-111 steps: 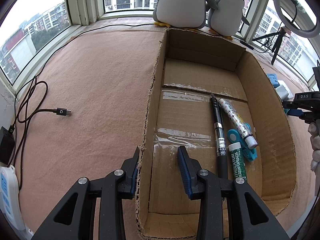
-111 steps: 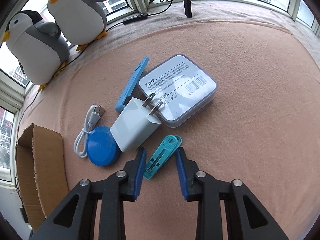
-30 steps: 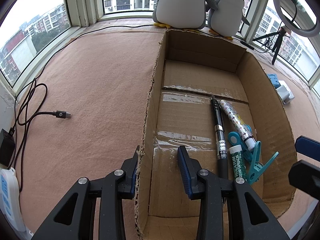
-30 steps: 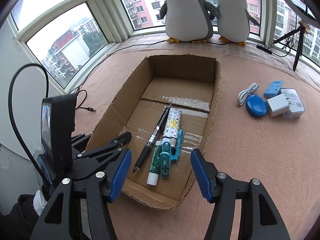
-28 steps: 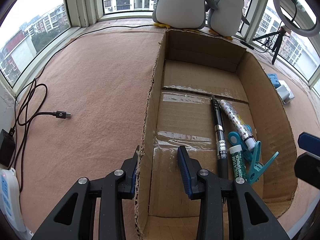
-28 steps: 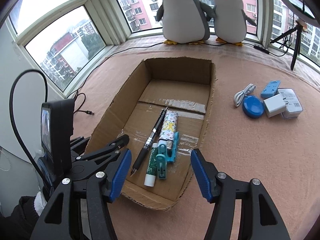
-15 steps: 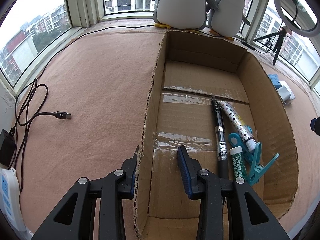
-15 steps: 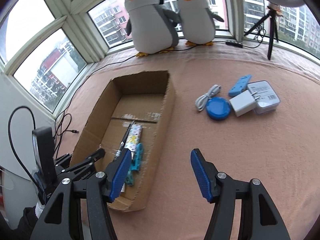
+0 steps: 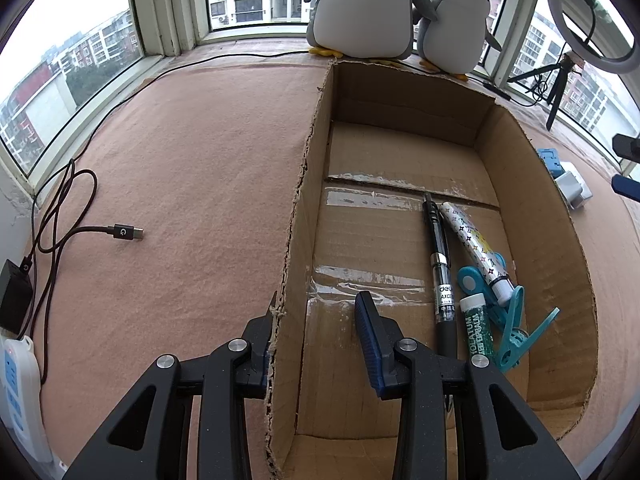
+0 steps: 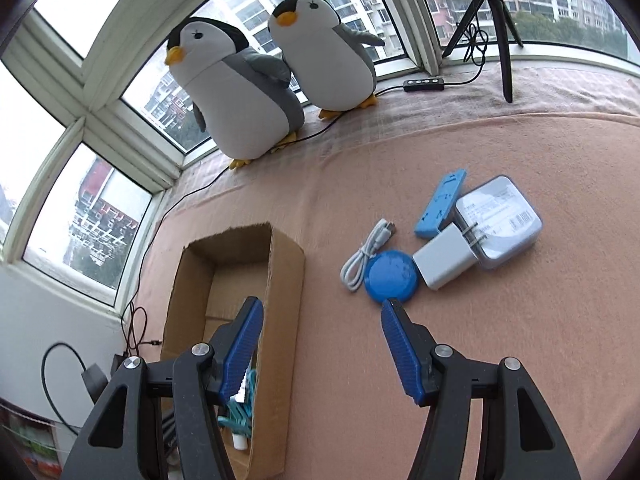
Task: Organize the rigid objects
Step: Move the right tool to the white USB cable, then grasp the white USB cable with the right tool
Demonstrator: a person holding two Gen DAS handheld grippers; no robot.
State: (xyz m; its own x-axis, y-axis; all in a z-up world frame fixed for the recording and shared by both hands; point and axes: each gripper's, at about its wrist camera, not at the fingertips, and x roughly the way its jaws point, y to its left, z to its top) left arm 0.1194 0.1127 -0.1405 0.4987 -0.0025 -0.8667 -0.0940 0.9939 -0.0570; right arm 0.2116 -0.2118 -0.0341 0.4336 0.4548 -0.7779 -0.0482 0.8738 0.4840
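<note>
An open cardboard box holds a black pen, a patterned tube, a green tube and two teal clips. My left gripper straddles the box's left wall, one finger outside, one inside, jaws apart. My right gripper is open and empty above the mat, right of the box. Ahead of it lie a blue round disc, a white charger plug, a white cable, a blue flat case and a clear-lidded box.
Two plush penguins stand at the window. A tripod and cable remote are at the far right. A black USB cable and power strip lie left of the box.
My right gripper carried a teal clip from the mat into the box and released it. It has since swung right, away from the box, toward the items on the mat. The left gripper has not moved.
</note>
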